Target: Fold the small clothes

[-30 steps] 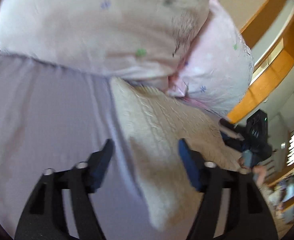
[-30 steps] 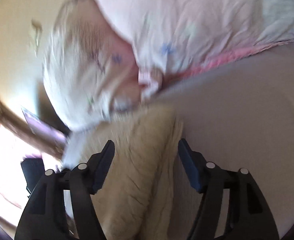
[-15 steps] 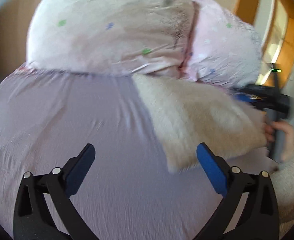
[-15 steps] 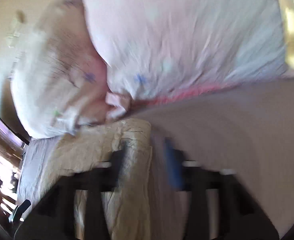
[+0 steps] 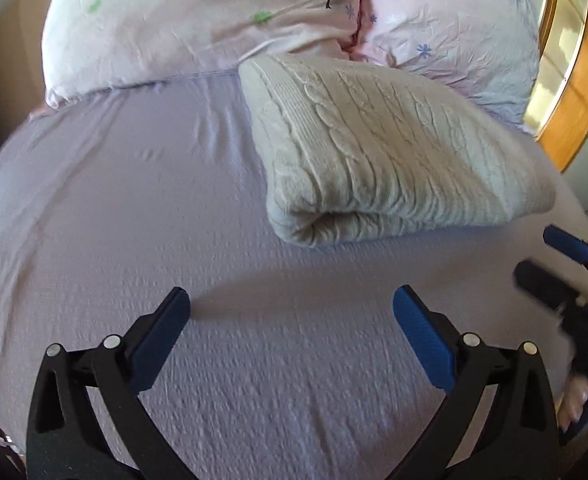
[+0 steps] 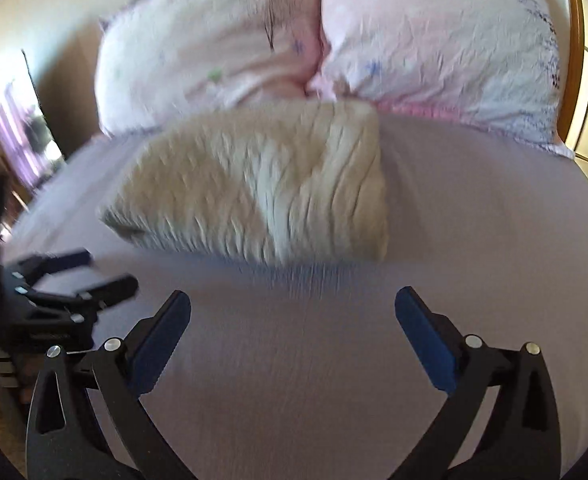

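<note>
Lilac bed sheet (image 5: pixel 133 208) below floral pillows (image 5: pixel 221 20), folded cream sweater (image 5: pixel 382 148) now released, left tool (image 5: pixel 291 320) and right tool (image 6: pixel 292 320) both spread apart, pulled back.

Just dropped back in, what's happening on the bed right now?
A person is folding clothes with two handheld grippers. The cream cable-knit sweater lies folded on the lilac bedsheet, its far end against the two pink floral pillows. Neither gripper holds anything: the left gripper and the right gripper are both open, hanging over bare sheet short of the sweater. The fold looks finished.
</note>
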### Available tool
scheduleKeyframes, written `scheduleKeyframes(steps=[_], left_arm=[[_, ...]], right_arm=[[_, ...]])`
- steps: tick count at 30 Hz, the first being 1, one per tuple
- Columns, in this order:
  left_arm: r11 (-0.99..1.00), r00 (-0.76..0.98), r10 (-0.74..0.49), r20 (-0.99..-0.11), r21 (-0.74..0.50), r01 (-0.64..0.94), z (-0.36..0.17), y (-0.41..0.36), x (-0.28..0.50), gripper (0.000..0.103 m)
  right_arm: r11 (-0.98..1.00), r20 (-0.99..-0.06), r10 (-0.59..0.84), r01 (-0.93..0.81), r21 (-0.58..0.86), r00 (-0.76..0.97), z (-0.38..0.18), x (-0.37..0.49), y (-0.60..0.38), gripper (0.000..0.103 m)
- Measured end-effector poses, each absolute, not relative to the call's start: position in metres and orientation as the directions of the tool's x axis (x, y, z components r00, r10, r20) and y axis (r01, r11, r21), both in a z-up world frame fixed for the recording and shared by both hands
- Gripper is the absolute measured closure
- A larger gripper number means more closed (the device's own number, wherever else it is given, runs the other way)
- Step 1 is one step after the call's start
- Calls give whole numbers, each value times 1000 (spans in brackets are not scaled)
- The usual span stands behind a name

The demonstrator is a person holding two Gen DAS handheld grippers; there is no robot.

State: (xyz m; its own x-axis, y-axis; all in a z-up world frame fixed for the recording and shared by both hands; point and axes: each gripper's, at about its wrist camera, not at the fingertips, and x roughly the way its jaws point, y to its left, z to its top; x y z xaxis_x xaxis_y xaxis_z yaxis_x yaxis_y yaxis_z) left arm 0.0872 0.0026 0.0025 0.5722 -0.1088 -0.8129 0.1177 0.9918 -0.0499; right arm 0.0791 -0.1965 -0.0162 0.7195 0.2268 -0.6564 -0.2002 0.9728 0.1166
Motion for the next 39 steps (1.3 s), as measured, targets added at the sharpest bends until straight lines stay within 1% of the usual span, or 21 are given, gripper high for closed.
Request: scheduleKeyframes(steps=[5, 6, 11, 39], left_arm=[[995, 576, -58, -815, -3, 95, -1, -2, 91, 2], [995, 576, -42, -816, 17, 95, -2, -4, 93, 2], [995, 590, -51, -806, 12, 103, -2, -3, 95, 2], [995, 582, -48, -812, 13, 101, -1, -5, 95, 2]], right_arm=[[988, -724, 153, -125, 93, 673, -31, 88, -189, 1], [990, -731, 139, -116, 82, 668, -33, 88, -189, 1], [993, -744, 93, -120, 18, 662, -36, 86, -181, 1], [993, -739, 92, -115, 20, 667, -37, 82, -180, 1]])
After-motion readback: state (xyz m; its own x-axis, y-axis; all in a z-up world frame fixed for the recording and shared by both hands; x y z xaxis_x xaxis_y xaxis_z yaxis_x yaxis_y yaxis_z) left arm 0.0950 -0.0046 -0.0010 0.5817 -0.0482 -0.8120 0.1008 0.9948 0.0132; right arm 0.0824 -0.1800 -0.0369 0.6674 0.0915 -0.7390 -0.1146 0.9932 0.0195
